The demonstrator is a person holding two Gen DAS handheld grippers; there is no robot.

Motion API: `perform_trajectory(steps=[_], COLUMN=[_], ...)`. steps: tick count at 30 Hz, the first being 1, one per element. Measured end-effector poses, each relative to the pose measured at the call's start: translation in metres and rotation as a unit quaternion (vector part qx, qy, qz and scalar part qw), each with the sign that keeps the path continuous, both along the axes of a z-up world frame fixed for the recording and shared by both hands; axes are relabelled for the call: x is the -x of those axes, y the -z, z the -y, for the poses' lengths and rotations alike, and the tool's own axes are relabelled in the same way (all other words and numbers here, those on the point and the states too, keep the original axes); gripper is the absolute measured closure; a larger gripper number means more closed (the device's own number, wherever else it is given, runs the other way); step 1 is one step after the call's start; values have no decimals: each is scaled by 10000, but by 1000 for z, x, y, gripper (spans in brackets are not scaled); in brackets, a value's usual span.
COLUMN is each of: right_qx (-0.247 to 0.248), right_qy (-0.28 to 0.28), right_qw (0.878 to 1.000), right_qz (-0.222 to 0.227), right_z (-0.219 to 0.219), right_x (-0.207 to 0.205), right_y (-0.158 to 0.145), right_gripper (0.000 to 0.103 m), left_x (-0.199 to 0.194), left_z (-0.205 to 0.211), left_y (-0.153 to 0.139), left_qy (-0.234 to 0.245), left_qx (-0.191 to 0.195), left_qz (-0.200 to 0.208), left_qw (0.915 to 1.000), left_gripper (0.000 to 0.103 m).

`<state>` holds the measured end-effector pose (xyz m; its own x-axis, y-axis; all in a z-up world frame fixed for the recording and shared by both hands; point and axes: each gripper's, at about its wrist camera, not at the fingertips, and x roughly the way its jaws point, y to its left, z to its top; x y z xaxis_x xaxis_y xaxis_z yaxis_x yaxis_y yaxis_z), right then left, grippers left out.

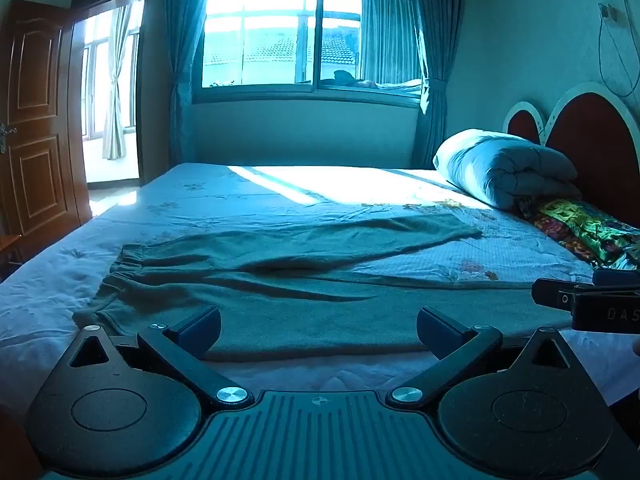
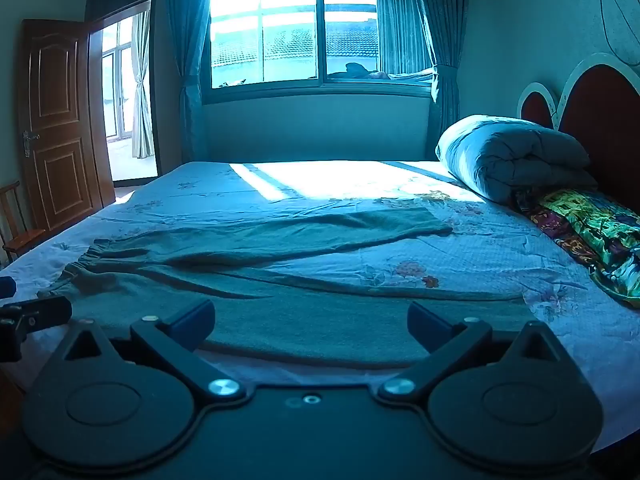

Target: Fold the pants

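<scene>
A pair of dark green pants lies spread flat on the bed, which is covered with a pale floral sheet. The elastic waistband sits toward the left side of both views, and the two legs run off to the right, one along the near edge of the mattress and the other angled farther back, so that they part in a narrow V with sheet showing between them. The left claw hovers just over the near edge of the pants, its two fingers spread wide apart with nothing between them but the cloth lying below. The right claw is held the same way farther along the near leg, fingers wide apart and gripping nothing. Each claw shows at the edge of the other's view, so the two are side by side. At the head of the bed, on the right, a rolled grey quilt rests against the red headboard, with a brightly patterned cloth just below it. Sun from the window falls across the far part of the sheet, and a wooden door stands open at left.
</scene>
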<state>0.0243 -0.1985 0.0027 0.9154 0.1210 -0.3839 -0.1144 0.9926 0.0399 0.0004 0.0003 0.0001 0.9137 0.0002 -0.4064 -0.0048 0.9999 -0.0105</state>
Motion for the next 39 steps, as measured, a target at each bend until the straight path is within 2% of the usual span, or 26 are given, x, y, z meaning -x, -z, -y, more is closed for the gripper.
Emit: perform_trajectory(steps=[39], right_qx=[43], right_qy=[17], right_qw=[10000], right_qz=[-47], right_z=[0], right_x=[-1], right_y=[2], right_gripper=[6], left_x=[-1], left_z=[0], left_y=[1], left_qy=[9], left_qx=[43], left_qz=[17], left_qw=[10000], left_gripper=[0])
